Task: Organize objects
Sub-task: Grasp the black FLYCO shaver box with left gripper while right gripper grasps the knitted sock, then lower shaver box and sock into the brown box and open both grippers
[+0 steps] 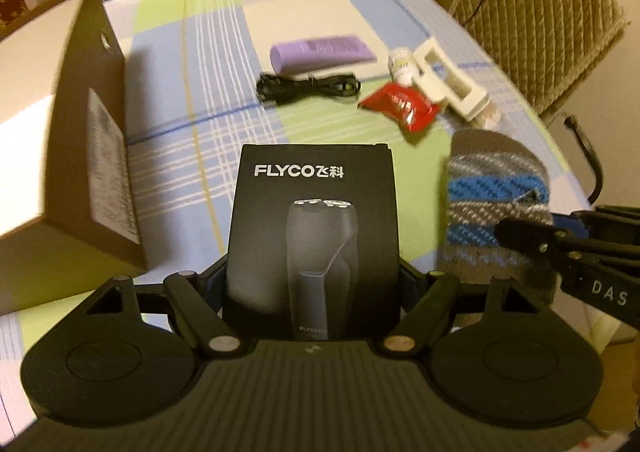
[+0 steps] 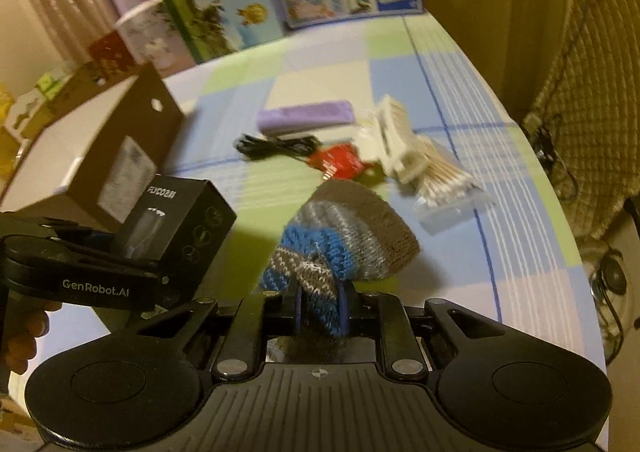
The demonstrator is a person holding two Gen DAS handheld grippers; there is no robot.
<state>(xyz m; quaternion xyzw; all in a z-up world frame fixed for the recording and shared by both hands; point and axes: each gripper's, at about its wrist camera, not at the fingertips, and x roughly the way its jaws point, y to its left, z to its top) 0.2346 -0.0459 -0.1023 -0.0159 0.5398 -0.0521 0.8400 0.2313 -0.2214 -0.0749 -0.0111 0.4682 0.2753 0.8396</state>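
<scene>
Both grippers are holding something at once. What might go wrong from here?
The left gripper clamps only the bottom of the black shaver box, so it may tip or slip. The right gripper pinches one bunched end of the knitted sock, and the sagging rest might snag the red packet or black cable.

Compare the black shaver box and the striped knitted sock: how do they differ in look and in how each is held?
The black FLYCO shaver box is rigid, printed cardboard; the grey-and-blue striped knitted sock is soft and bunched.

The box sits between the left hand-held gripper's fingers, which clamp its sides; the sock is pinched at one end by the right hand-held gripper, the rest drooping forward.

Both are gripped, near the brown cardboard box.
</scene>
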